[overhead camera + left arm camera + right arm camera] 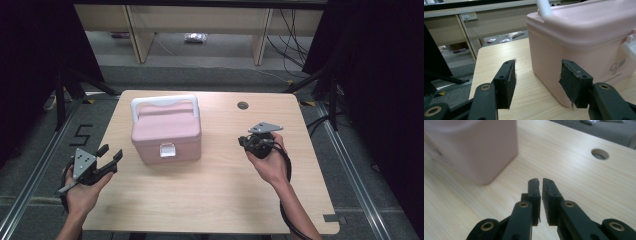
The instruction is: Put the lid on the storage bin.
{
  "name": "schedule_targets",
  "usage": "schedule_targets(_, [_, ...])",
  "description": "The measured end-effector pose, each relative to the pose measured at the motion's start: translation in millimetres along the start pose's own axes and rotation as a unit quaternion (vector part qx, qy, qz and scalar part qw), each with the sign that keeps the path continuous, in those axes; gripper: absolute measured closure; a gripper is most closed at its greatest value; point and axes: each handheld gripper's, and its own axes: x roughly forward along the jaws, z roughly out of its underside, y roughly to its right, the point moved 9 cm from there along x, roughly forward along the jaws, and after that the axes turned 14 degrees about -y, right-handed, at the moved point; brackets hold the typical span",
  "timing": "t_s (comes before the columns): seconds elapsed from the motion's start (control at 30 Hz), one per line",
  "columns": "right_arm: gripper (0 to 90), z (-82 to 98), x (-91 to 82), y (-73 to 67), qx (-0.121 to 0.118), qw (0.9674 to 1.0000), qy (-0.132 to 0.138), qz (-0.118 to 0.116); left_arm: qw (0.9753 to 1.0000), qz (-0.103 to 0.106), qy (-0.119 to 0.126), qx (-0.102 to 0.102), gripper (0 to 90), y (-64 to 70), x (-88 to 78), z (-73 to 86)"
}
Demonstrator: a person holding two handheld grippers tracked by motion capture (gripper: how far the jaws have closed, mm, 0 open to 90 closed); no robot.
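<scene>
Just ahead of the left gripper sits the pink box on the table, untouched, off its right fingertip; jaws wide, empty. Right gripper jaws stand barely parted, nothing between, box well off its left fingertip.

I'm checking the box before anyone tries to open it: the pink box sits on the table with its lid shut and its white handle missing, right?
Not quite: the white handle is there, arching over the back of the lid, as the high view shows. The rest holds: the pink box sits on the table with its lid shut.
</scene>
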Motion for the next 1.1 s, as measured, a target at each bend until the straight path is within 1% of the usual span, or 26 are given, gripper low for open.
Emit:
schedule_targets(0.03, [85.2, 3.0, 0.1, 3.9, 0.002, 1.0000, 0.003, 0.003, 1.0000, -0.002, -0.001, 0.001, 45.5, -1.6, 1.2, 2.9])
schedule_targets(0.07, [85.0, 9.0, -0.6, 10.3, -0.002, 0.9999, -0.002, 0.014, 1.0000, -0.002, -0.001, -0.005, 45.4, -2.8, 2.7, 6.0])
schedule_targets(0.1, [84.8, 14.6, 0.5, 16.6, -0.007, 0.9997, 0.001, 0.025, 1.0000, -0.002, -0.002, -0.006, 45.4, -4.3, 3.6, 9.0])
schedule_targets(0.13, [84.7, 21.8, 1.0, 18.2, 0.009, 0.9998, -0.006, 0.019, 0.9999, -0.004, -0.005, -0.008, 45.3, -5.6, 4.7, 12.8])
schedule_targets(0.2, [84.1, 37.9, 3.7, 28.9, 0.009, 0.9994, -0.009, 0.031, 0.9999, -0.003, -0.007, -0.015, 45.3, -7.1, 7.8, 19.2])
schedule_targets(0.23, [84.0, 43.8, 3.9, 29.4, 0.026, 0.9993, -0.011, 0.025, 0.9999, -0.003, -0.007, -0.015, 45.2, -8.0, 8.8, 21.9])
schedule_targets(0.27, [83.8, 52.0, 5.1, 33.6, 0.030, 0.9990, -0.013, 0.030, 0.9998, -0.004, -0.011, -0.016, 45.1, -8.5, 9.5, 24.8])
schedule_targets(0.33, [83.2, 66.8, 5.9, 37.7, 0.048, 0.9984, -0.015, 0.027, 0.9998, -0.007, -0.011, -0.016, 45.0, -9.5, 10.5, 28.3])
schedule_targets(0.37, [82.8, 73.6, 4.8, 36.7, 0.065, 0.9974, -0.019, 0.023, 0.9998, -0.009, -0.011, -0.012, 44.9, -10.5, 10.6, 30.0])
schedule_targets(0.4, [82.1, 79.6, 5.1, 40.5, 0.062, 0.9976, -0.011, 0.027, 0.9998, -0.009, -0.010, -0.017, 44.9, -10.8, 10.7, 31.4])
schedule_targets(0.5, [78.8, 92.2, 4.4, 41.7, 0.072, 0.9970, -0.009, 0.026, 0.9998, -0.006, -0.007, -0.018, 44.9, -9.4, 11.3, 35.6])
schedule_targets(0.53, [79.4, 98.2, 5.6, 43.5, 0.066, 0.9971, -0.010, 0.036, 0.9998, -0.006, -0.012, -0.016, 44.9, -9.1, 11.1, 37.5])
schedule_targets(0.57, [79.5, 101.2, 6.2, 39.8, 0.083, 0.9961, -0.015, 0.026, 0.9998, -0.004, -0.011, -0.017, 44.9, -7.6, 11.8, 39.3])
schedule_targets(0.6, [79.3, 104.8, 7.5, 39.6, 0.079, 0.9964, -0.012, 0.028, 0.9998, -0.003, -0.013, -0.016, 44.9, -7.0, 11.6, 40.6])
schedule_targets(0.63, [79.0, 107.5, 8.2, 37.8, 0.084, 0.9960, -0.017, 0.025, 0.9998, -0.003, -0.012, -0.014, 44.9, -6.3, 11.8, 41.4])
schedule_targets(0.67, [78.8, 110.0, 9.1, 37.7, 0.084, 0.9961, -0.013, 0.027, 0.9998, -0.003, -0.011, -0.013, 45.0, -5.8, 11.2, 42.3])
schedule_targets(0.73, [78.1, 112.7, 10.1, 33.7, 0.098, 0.9950, -0.004, 0.020, 0.9999, -0.002, -0.009, -0.014, 45.2, -4.8, 10.3, 42.5])
schedule_targets(0.77, [77.7, 114.4, 10.1, 34.5, 0.095, 0.9951, -0.002, 0.028, 0.9999, 0.000, -0.003, -0.014, 45.2, -4.0, 9.9, 42.0])
schedule_targets(0.87, [76.6, 116.4, 12.7, 29.3, 0.091, 0.9957, -0.009, 0.012, 0.9999, 0.000, 0.000, -0.017, 45.1, -2.4, 9.2, 42.3])
schedule_targets(0.9, [76.1, 116.0, 12.8, 29.6, 0.093, 0.9955, -0.006, 0.014, 0.9998, 0.003, 0.008, -0.019, 45.0, -1.4, 9.4, 41.5])
schedule_targets(0.93, [75.6, 115.4, 12.7, 29.0, 0.094, 0.9954, -0.003, 0.013, 0.9998, 0.001, 0.004, -0.020, 44.9, -0.7, 8.9, 42.4])
schedule_targets(0.97, [75.1, 114.4, 13.6, 28.9, 0.095, 0.9953, 0.004, 0.017, 0.9997, 0.001, 0.006, -0.024, 44.7, -0.1, 8.8, 42.5])
schedule_targets(1.0, [74.8, 113.7, 14.1, 30.4, 0.089, 0.9957, 0.009, 0.025, 0.9996, 0.001, 0.005, -0.027, 44.5, 0.4, 8.9, 42.8])
schedule_targets(1.03, [74.3, 114.3, 12.4, 29.4, 0.092, 0.9954, 0.005, 0.026, 0.9997, 0.002, 0.007, -0.025, 44.0, 0.7, 9.4, 42.5])
schedule_targets(1.07, [74.0, 113.4, 13.1, 26.8, 0.099, 0.9950, 0.010, 0.015, 0.9997, 0.003, 0.007, -0.024, 43.7, 1.1, 9.7, 42.7])
schedule_targets(1.1, [73.7, 113.4, 13.0, 25.7, 0.103, 0.9945, 0.010, 0.012, 0.9997, 0.003, 0.006, -0.025, 43.5, 1.6, 10.3, 42.9])
